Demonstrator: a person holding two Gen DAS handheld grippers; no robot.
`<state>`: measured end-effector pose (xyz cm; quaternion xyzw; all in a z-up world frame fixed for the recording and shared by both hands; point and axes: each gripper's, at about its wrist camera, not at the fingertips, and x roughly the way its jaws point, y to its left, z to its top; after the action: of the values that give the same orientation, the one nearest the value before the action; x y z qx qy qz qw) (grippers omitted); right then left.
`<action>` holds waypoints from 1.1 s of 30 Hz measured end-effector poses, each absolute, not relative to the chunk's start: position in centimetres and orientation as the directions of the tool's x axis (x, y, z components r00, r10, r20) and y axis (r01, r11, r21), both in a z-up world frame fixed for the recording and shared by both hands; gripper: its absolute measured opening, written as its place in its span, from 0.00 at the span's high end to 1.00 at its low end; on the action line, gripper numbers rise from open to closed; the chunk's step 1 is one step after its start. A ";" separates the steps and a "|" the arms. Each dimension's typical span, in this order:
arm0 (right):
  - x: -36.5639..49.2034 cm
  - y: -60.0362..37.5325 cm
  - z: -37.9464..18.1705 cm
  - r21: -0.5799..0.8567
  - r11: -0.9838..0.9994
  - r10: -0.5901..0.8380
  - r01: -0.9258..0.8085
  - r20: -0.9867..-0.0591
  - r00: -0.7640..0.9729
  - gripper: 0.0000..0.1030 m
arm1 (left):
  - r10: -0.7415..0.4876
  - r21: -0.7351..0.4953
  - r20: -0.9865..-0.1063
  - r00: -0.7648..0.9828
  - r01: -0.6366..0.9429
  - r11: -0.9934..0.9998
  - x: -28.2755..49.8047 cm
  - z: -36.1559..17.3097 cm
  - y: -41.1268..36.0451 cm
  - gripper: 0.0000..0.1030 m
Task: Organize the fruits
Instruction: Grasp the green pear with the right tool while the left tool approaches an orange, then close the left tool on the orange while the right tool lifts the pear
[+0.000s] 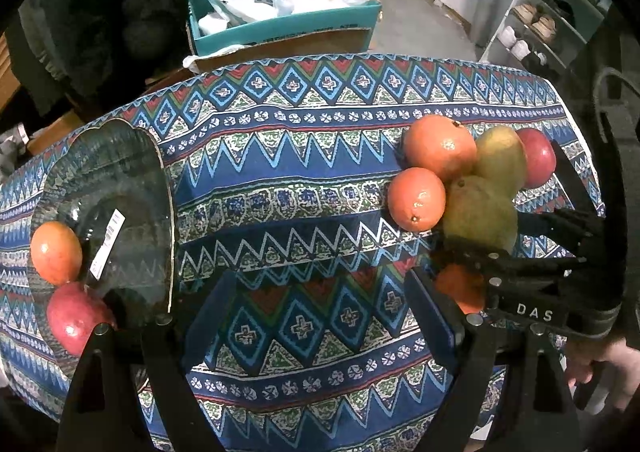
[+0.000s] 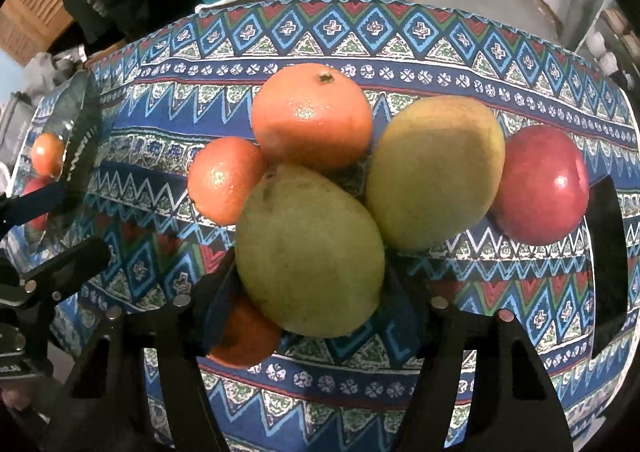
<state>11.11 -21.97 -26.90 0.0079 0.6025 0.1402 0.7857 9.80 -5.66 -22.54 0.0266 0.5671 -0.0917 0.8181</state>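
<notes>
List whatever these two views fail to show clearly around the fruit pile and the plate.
- Low orange: right wrist view, mostly hidden behind the near mango and a finger of the right gripper.
- Whether the right gripper's fingers touch that mango: contact hidden by the fruit.
- Glass plate: left wrist view, near rim hidden behind the left gripper's finger.
- Plate label: print too small.
</notes>
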 end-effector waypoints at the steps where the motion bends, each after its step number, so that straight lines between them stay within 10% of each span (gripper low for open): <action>1: 10.9 -22.1 -26.6 0.171 0.961 0.224 -0.216 -0.943 0.247 0.34 | -0.122 -0.063 -0.932 0.341 0.181 0.982 9.8 -22.5 -5.7 0.15; 33: 6.4 -31.0 -23.4 0.119 0.992 0.127 -0.044 -0.922 0.365 0.34 | -0.196 -0.114 -0.947 0.256 0.302 0.946 7.9 -24.6 -14.5 0.15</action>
<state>6.41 -30.99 -23.45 0.0371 0.5613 0.0520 0.8252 7.94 -14.49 -24.65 0.0449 0.5894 -0.1573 0.7911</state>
